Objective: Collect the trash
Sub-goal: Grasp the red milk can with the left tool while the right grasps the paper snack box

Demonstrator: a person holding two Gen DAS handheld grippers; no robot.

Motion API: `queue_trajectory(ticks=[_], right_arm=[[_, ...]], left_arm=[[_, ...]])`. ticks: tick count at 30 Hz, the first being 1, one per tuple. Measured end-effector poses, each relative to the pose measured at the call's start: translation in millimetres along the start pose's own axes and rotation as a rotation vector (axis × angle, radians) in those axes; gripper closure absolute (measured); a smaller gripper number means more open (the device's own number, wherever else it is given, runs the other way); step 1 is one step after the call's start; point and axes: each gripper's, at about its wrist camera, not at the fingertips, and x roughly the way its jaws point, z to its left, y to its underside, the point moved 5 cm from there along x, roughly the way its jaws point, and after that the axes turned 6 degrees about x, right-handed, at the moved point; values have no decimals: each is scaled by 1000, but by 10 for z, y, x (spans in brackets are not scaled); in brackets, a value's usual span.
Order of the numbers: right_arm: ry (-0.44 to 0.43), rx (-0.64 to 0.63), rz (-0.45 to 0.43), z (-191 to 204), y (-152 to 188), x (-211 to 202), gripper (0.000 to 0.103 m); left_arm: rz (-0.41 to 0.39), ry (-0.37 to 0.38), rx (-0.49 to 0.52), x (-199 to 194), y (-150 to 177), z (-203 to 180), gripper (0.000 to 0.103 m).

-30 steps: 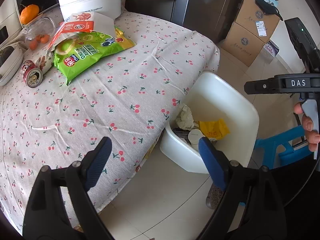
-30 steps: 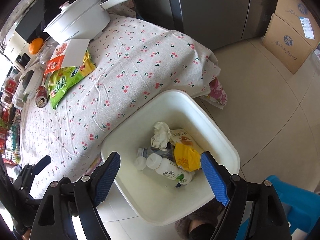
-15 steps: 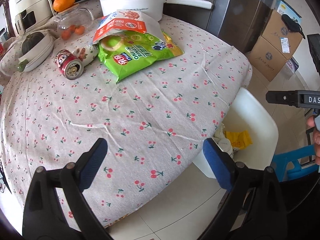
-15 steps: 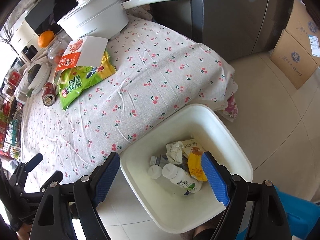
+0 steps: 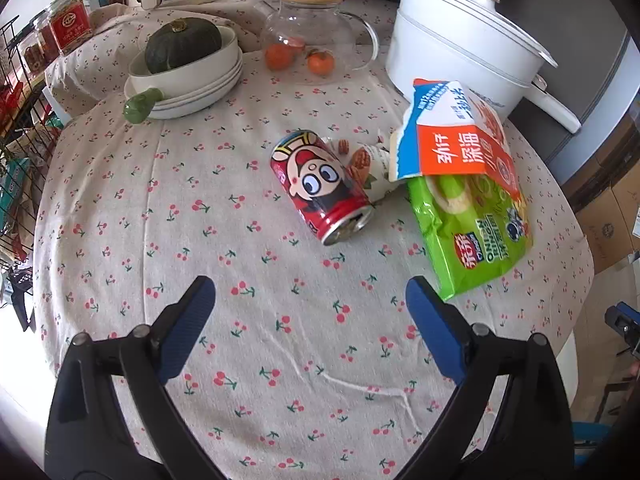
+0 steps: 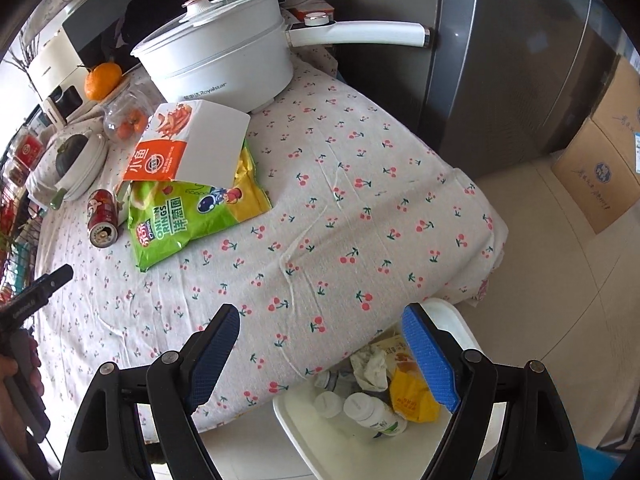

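A red drink can (image 5: 324, 190) lies on its side on the cherry-print tablecloth (image 5: 200, 240), ahead of my open, empty left gripper (image 5: 310, 322). A small nut-print cup (image 5: 372, 164) lies behind the can. A green onion-rings bag (image 5: 468, 224) lies to the right under an orange-and-white snack box (image 5: 452, 140). My right gripper (image 6: 320, 356) is open and empty over the table's near edge. Below it a white bin (image 6: 304, 436) on the floor holds bottles, tissue and a yellow wrapper. The can (image 6: 103, 218), bag (image 6: 180, 216) and box (image 6: 188, 144) show in the right wrist view.
A white electric pot (image 5: 464, 44) with a long handle stands at the back right. A glass jar with small oranges (image 5: 316, 32), a bowl holding a green squash (image 5: 184, 60) and red-labelled jars (image 5: 68, 24) line the back. Cardboard boxes (image 6: 596, 160) stand on the floor beside a grey fridge (image 6: 500, 60).
My left gripper swung left from the bin to face the can on the table and came closer to it. My right gripper drew back from above the bin to over the table edge.
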Motion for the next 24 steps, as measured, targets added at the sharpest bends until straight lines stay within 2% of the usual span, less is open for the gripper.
queue_trajectory(ticks=[2,6,11,12,14,15,20,24], right_arm=[[17,-20,-13,60,-115,62,18],[55,-85,-62,230,-325,212,18],[47,-211,-133,631,-471,352,18],[43,-243,-149,738,-484,373,18],[33,-307,-178,973,-503,422,18],[29,-338,-188,1091,-510,460,18],[13,-411,-202,1549,-554,763,18],[55,-449,-294,1782,-639,937,20]], left_arm=[[10,16,-42,150,-123,88,7],[38,112,-146,445,-274,173,12],[42,192,-198,684,-356,162,19],[42,205,-212,720,-358,168,22],[45,225,-230,766,-359,178,34],[55,224,-225,791,-346,178,49],[30,166,-160,711,-271,216,49],[9,139,-134,600,-166,320,49]])
